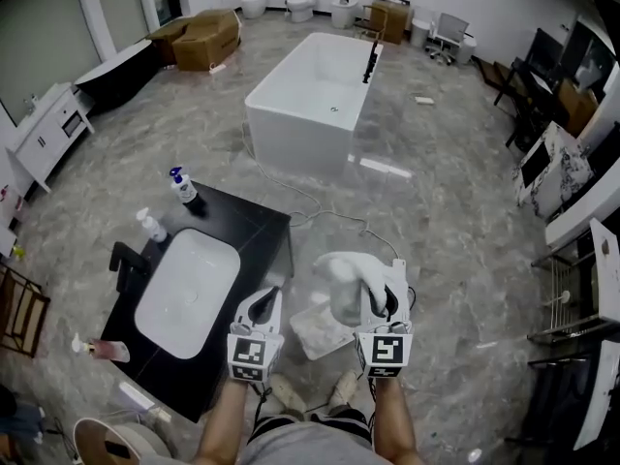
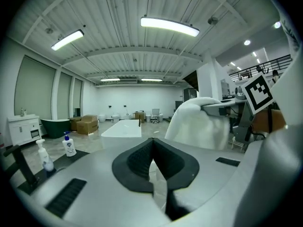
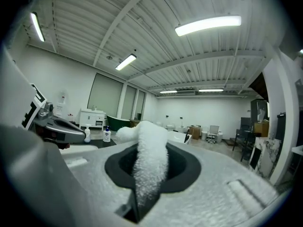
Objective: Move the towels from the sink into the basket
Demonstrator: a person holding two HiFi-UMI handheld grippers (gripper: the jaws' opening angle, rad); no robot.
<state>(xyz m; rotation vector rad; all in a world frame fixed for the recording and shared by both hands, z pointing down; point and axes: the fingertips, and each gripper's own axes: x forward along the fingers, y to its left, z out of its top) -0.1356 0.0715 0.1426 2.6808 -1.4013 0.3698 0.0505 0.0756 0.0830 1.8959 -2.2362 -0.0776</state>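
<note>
My right gripper (image 1: 385, 296) is shut on a white towel (image 1: 341, 271), which bunches up over its jaws in the head view. In the right gripper view the towel (image 3: 150, 161) runs out between the black pads. It hangs above a pale basket (image 1: 302, 343) on the floor, right of the black vanity. The white sink (image 1: 189, 284) looks bare. My left gripper (image 1: 262, 306) hovers beside the vanity's right edge, left of the basket, jaws together with nothing in them. The left gripper view shows its closed tips (image 2: 151, 140) and the towel (image 2: 196, 124) at the right.
Two pump bottles (image 1: 183, 188) (image 1: 151, 226) and a black faucet (image 1: 126, 264) stand on the vanity (image 1: 254, 231), with a pink bottle (image 1: 99, 349) at its near end. A freestanding tub (image 1: 310, 95) lies ahead, cardboard boxes (image 1: 201, 37) beyond. The person's shoes (image 1: 291, 395) are just behind the basket.
</note>
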